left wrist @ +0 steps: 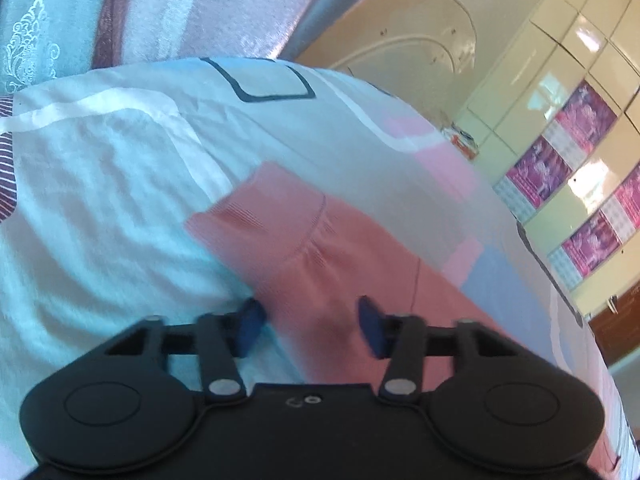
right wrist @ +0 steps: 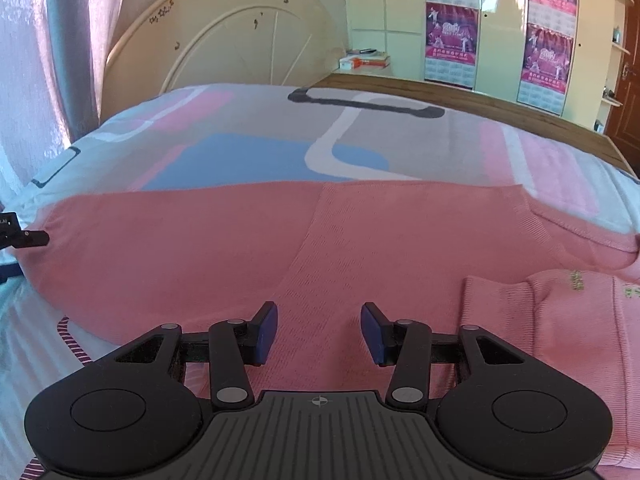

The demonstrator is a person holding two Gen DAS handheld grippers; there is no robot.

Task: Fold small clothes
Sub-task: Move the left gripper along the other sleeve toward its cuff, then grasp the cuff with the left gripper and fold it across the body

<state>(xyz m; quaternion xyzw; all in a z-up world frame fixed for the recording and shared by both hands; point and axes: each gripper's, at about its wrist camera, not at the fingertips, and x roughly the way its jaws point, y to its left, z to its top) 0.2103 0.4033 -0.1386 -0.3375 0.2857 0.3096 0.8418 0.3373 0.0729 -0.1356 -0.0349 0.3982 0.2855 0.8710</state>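
A pink knitted sweater (right wrist: 240, 248) lies spread flat on the bed. One sleeve (right wrist: 540, 320) is folded in at the right, with small embroidered marks on it. My right gripper (right wrist: 318, 334) hovers open over the sweater's near part, with nothing pinched between its blue pads. In the left wrist view the other sleeve (left wrist: 280, 220), with its ribbed cuff pointing away, runs between the fingers of my left gripper (left wrist: 310, 326). The jaws stand apart around the sleeve, and the view is blurred. A bit of the left gripper (right wrist: 24, 238) shows at the left edge of the right wrist view.
The bed cover (right wrist: 248, 152) has pink, blue and white patches. A cream headboard (right wrist: 224, 40) stands behind, pink curtains (right wrist: 24, 60) to the left, a wardrobe with posters (right wrist: 452, 20) to the right. A striped cloth (right wrist: 72, 340) lies by the sweater's near left corner.
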